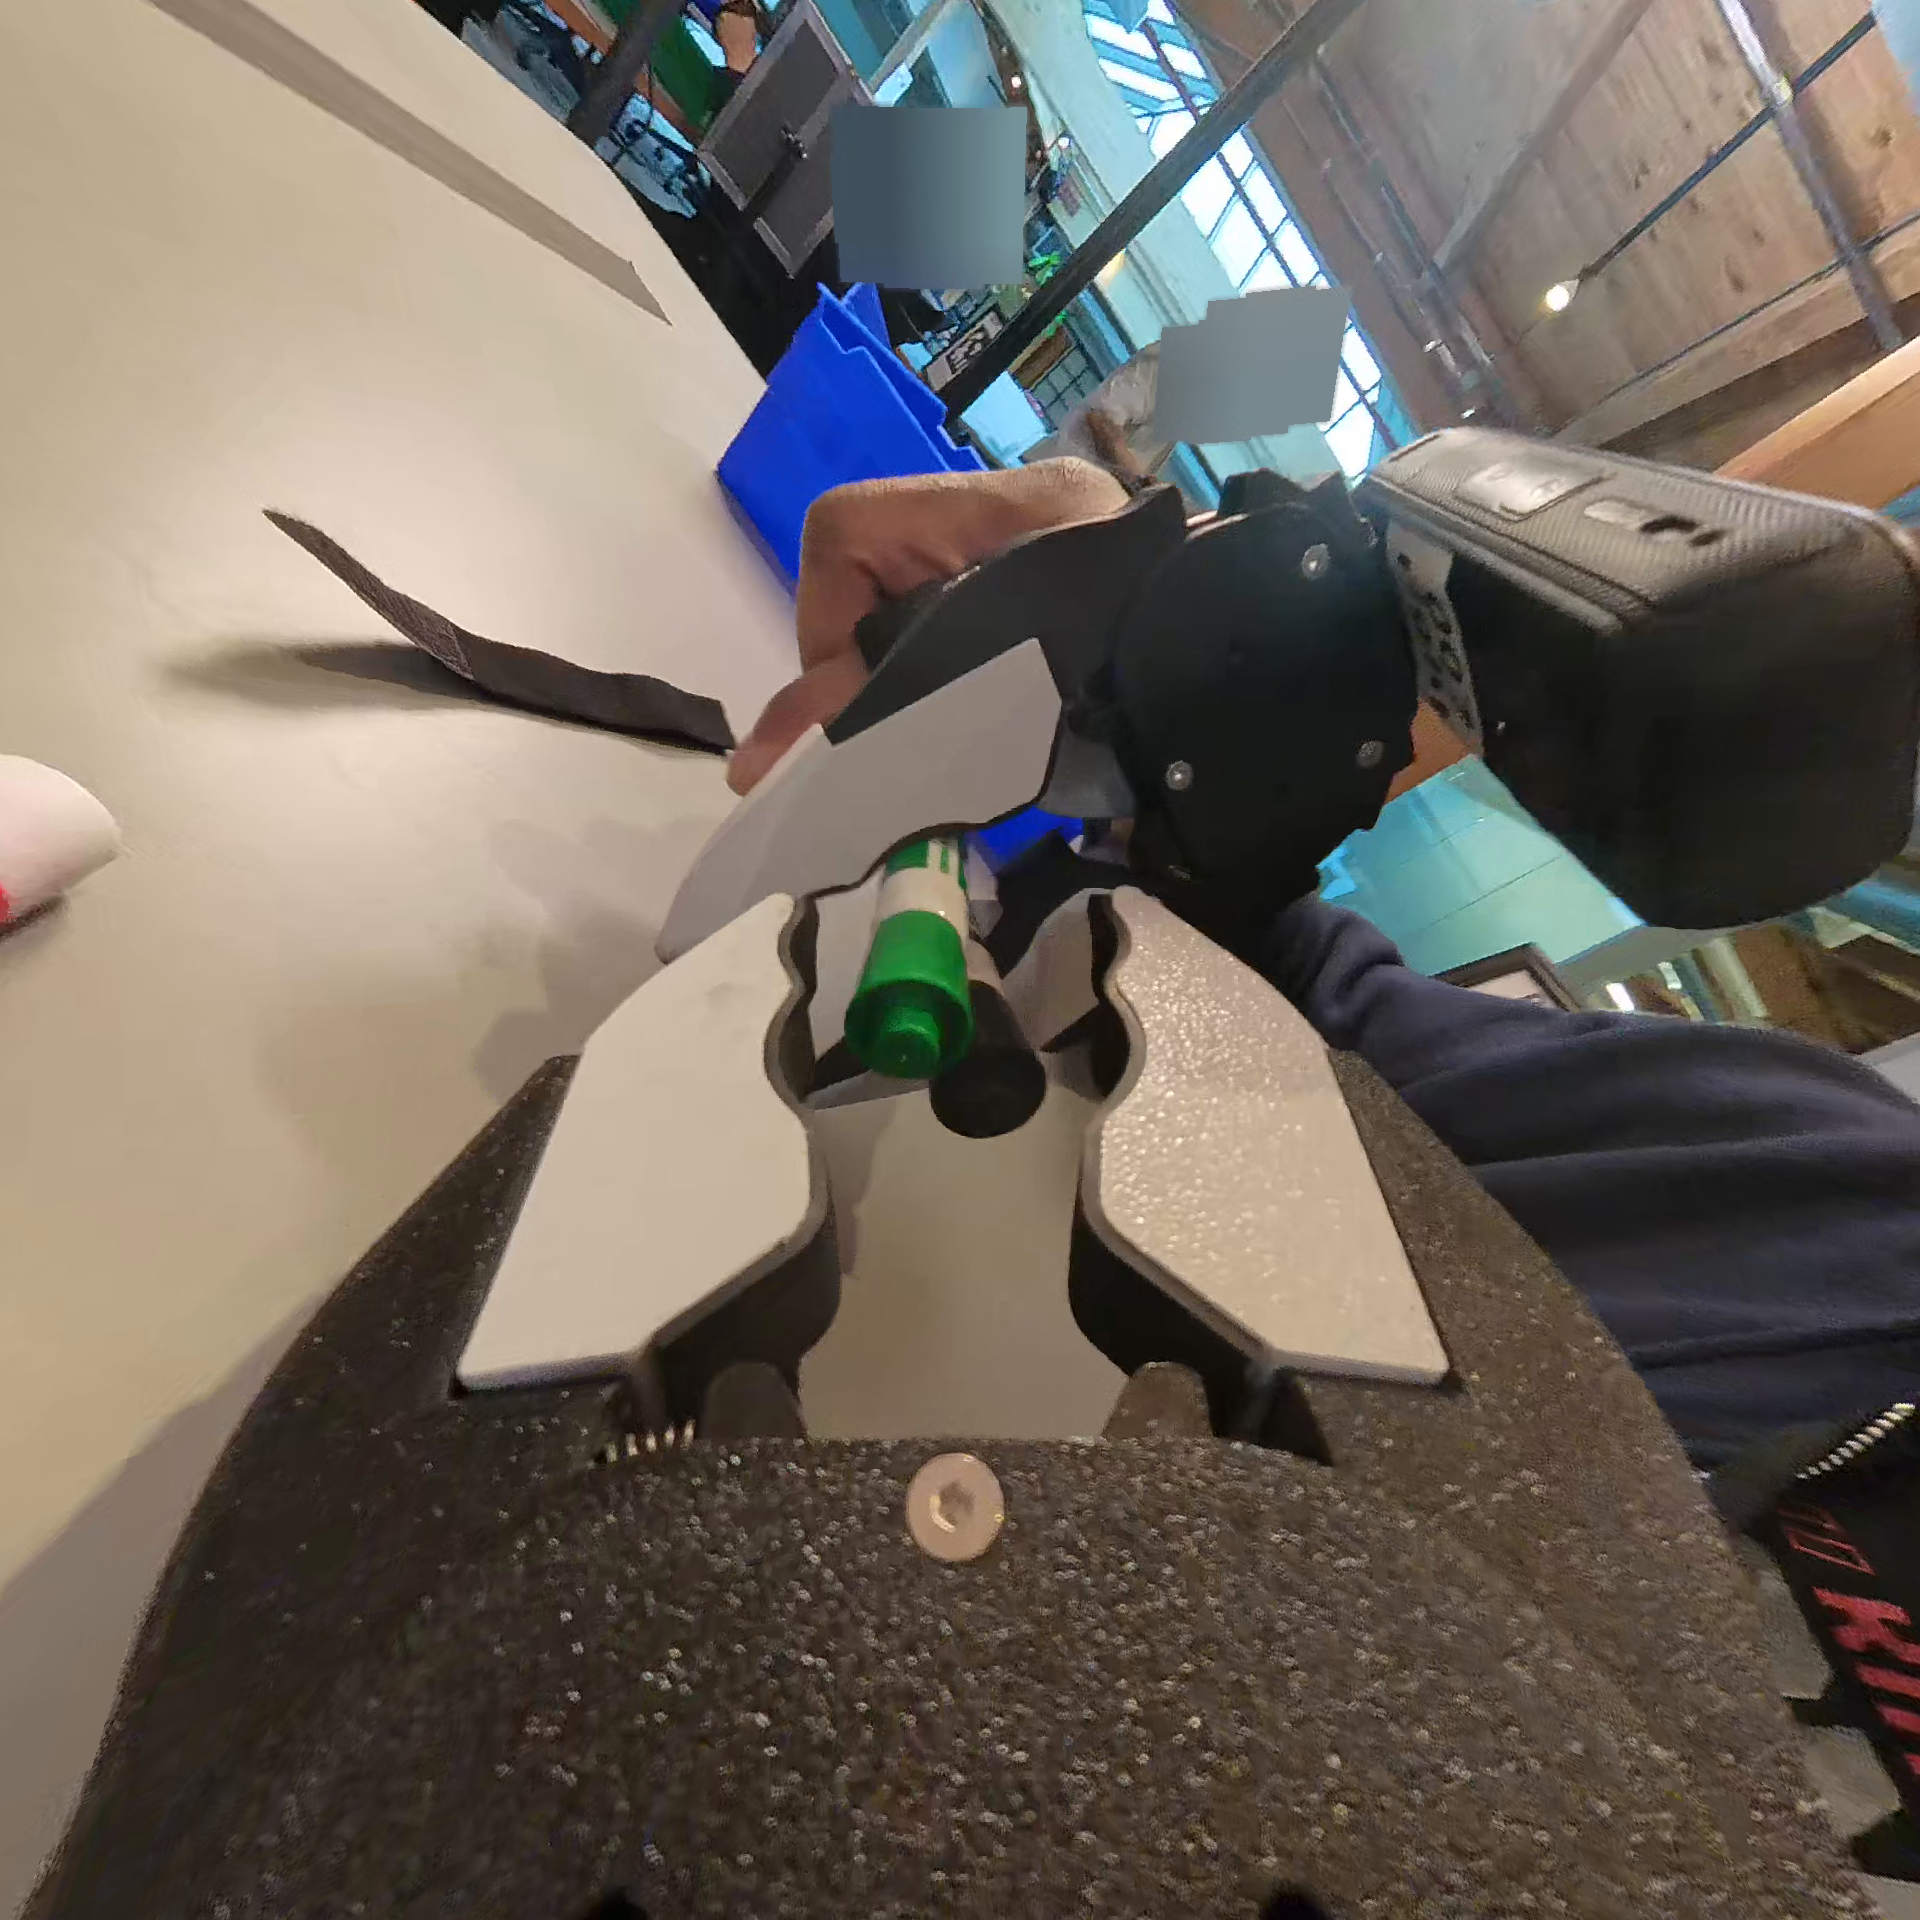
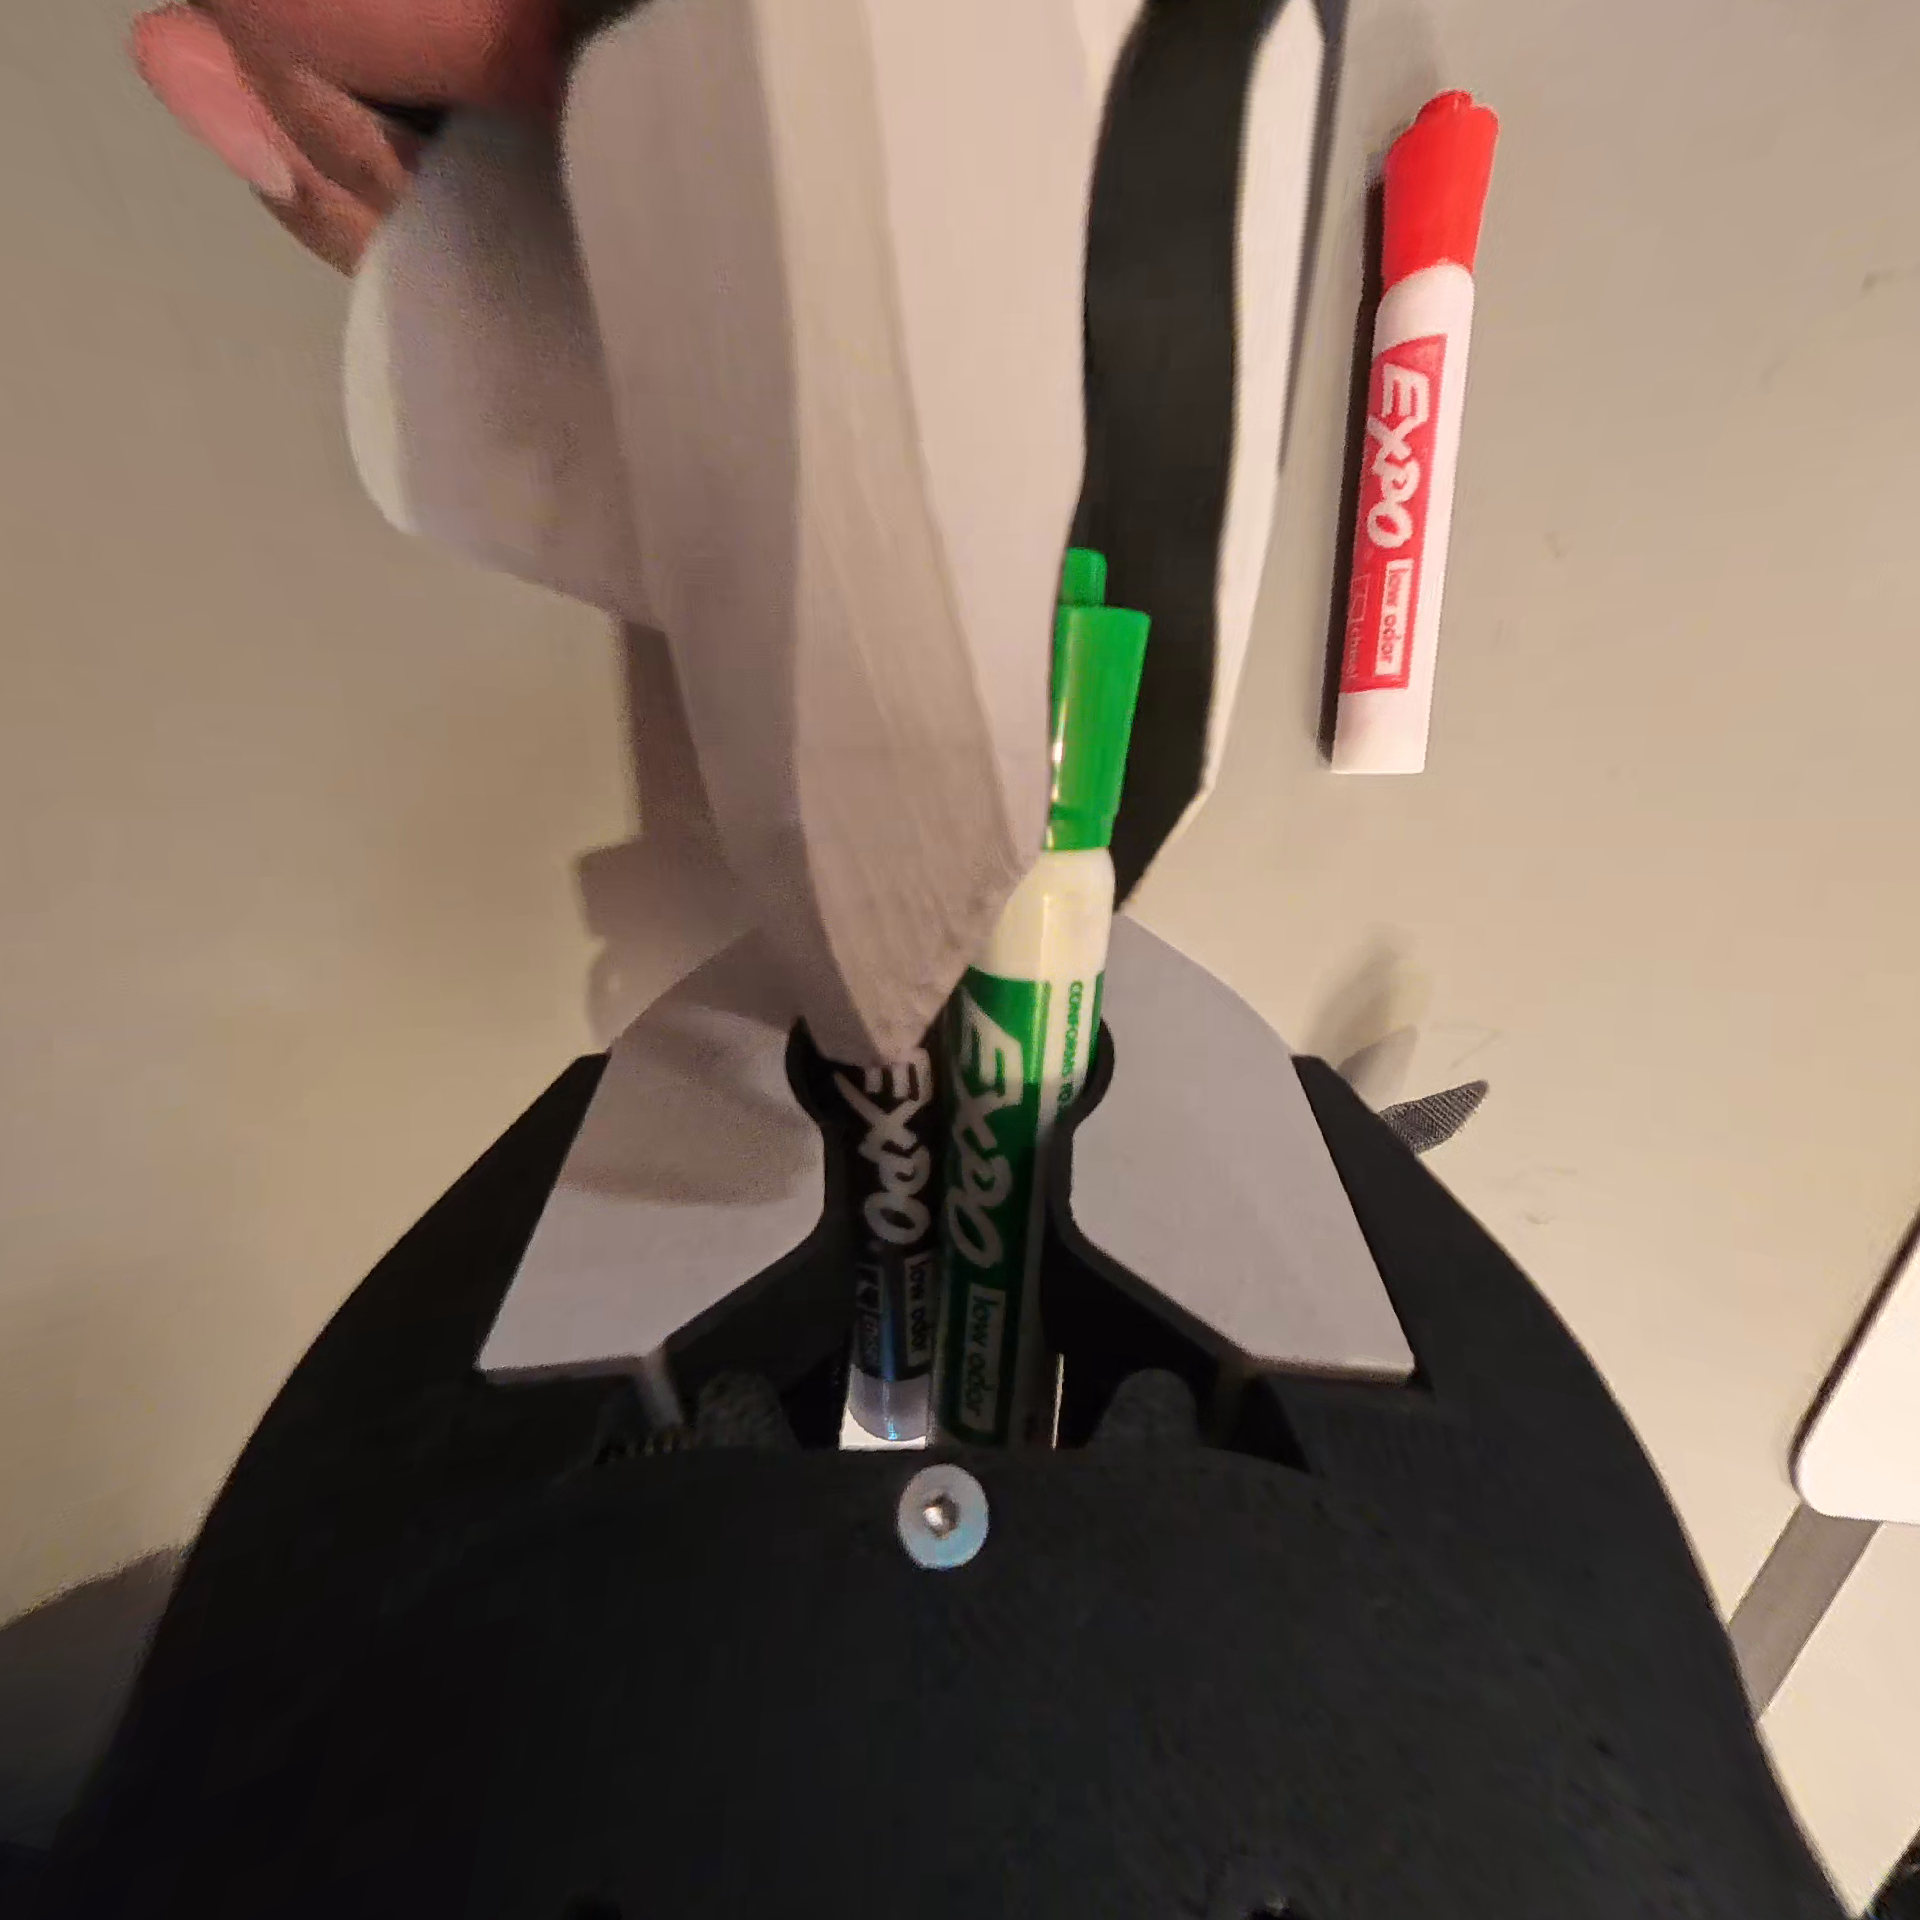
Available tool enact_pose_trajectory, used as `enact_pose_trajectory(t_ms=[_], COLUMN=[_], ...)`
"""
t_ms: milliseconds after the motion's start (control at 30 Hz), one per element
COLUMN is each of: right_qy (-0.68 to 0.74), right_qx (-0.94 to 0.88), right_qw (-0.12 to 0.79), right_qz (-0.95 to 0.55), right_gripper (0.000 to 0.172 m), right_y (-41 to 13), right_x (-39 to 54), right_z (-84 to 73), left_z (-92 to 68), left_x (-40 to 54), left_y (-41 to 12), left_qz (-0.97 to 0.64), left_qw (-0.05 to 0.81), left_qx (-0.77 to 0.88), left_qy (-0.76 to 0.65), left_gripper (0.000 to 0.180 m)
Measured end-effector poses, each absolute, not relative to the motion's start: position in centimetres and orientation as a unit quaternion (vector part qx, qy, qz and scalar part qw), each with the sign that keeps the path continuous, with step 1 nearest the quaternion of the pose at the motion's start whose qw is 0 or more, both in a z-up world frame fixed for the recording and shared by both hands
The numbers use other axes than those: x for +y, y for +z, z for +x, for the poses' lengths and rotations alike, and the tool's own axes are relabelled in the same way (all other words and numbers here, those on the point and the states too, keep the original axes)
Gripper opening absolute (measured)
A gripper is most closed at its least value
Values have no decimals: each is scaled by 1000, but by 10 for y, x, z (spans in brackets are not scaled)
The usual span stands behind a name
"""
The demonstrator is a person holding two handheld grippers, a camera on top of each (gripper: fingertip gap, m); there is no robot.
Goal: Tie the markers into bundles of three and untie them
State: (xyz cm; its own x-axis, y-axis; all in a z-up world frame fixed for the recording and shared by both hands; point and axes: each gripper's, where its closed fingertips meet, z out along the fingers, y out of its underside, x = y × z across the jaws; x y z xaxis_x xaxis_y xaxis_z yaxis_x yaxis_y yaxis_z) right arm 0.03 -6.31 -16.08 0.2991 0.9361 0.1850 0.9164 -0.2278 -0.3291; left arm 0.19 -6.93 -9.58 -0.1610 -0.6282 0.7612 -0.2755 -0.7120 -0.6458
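My right gripper (image 2: pixel 945 1049) is shut on a green marker (image 2: pixel 997 1143) and a black marker (image 2: pixel 888 1195), held side by side above the table (image 2: pixel 208 727). In the left wrist view their capped ends, green (image 1: pixel 914 997) and black (image 1: pixel 987 1081), point between the fingers of my left gripper (image 1: pixel 940 935). My left gripper is open: its pads stand on either side of the two markers, with a gap on each side. Its fingers (image 2: pixel 810 623) also show, blurred, in the right wrist view. A red marker (image 2: pixel 1403 436) lies on the table. A black strap (image 1: pixel 499 644) lies flat on the table.
A blue bin (image 1: pixel 831 436) stands at the table's far edge. A white board edge (image 2: pixel 1870 1403) shows at the right. A person's hand (image 1: pixel 894 582) and dark sleeve (image 1: pixel 1558 1122) are close behind the right gripper. The red marker's end (image 1: pixel 42 831) shows at the left edge.
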Motion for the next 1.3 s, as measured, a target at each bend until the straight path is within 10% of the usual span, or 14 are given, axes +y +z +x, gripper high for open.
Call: enact_pose_trajectory(t_ms=[533,1300], right_qy=[13,21], right_qx=[-602,-585], right_qw=[161,162], right_qz=[-782,-795], right_gripper=[40,40], right_y=[-151,-155], right_x=[-112,-106], right_z=[-7,-8], left_z=[-47,-10], left_x=[-104,-108], left_y=[-80,-108], left_qz=[-490,-610], left_qw=[398,201], left_qx=[516,426], left_qy=[-579,-637], left_gripper=[62,36])
